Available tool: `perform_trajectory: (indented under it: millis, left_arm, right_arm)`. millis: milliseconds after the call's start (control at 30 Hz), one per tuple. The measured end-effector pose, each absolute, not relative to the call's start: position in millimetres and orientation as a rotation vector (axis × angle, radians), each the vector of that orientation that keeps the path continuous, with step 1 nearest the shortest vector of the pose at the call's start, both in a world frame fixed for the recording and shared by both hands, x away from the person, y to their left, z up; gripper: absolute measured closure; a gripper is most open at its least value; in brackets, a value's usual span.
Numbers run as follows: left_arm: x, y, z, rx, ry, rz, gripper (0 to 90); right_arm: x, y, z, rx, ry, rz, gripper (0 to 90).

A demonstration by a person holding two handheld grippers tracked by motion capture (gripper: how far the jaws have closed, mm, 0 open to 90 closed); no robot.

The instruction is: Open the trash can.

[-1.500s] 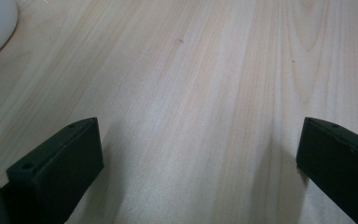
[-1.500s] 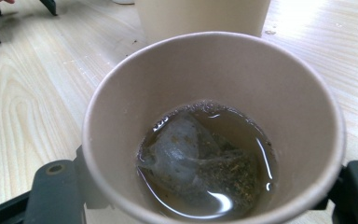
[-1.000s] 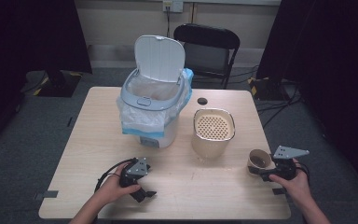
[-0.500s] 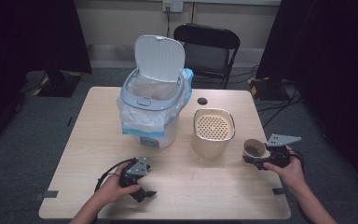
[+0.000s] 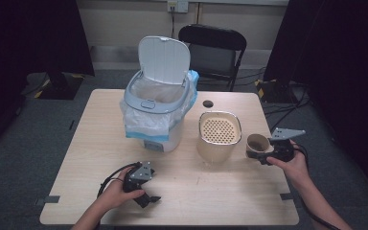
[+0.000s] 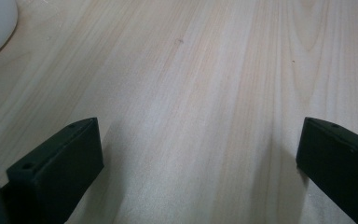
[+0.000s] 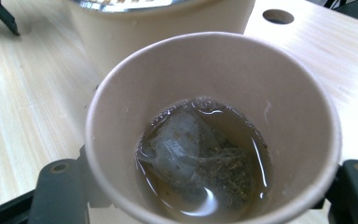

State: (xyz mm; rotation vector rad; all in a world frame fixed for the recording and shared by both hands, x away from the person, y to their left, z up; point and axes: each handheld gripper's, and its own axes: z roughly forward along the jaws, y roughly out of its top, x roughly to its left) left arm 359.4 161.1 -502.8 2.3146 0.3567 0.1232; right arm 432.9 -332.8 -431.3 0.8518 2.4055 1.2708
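Bench (image 5: 100,143) of pale wood carries all items; positions below are given relative to the beige strainer pot (image 5: 219,136) standing near its centre.

Left gripper (image 5: 146,194) rests on the bench surface at the near edge, well to the near-left of the strainer pot, held in the person's left hand (image 5: 115,194). Its jaws stand wide apart with bare wood between them, as the left gripper view confirms; nothing is held.

Right gripper (image 5: 263,154) sits just to the right of the strainer pot, held in the person's right hand (image 5: 294,165). Its jaws are closed around a paper cup (image 5: 258,145), one jaw on each side of the cup wall. The cup is upright, close beside the strainer pot but apart from it. In the right gripper view the paper cup (image 7: 214,130) contains a shallow pool of brown liquid and a soaked tea bag (image 7: 186,149) lying at the bottom.

Beyond and to the left of the strainer pot stands a white bin (image 5: 155,110) lined with a plastic bag, its lid raised upright. A small round hole (image 5: 208,103) in the bench lies just beyond the strainer pot. A black folding chair (image 5: 213,48) stands past the far edge.
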Motion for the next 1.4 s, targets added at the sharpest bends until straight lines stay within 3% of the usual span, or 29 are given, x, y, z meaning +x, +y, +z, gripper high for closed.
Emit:
perform_trajectory:
  millis: [1400]
  left_arm:
    - [359.4, 161.3, -501.8, 2.327, 0.356, 0.122, 0.0]
  right_arm:
    - [502.1, -330.1, -401.7, 0.907, 2.309, 1.254, 27.1]
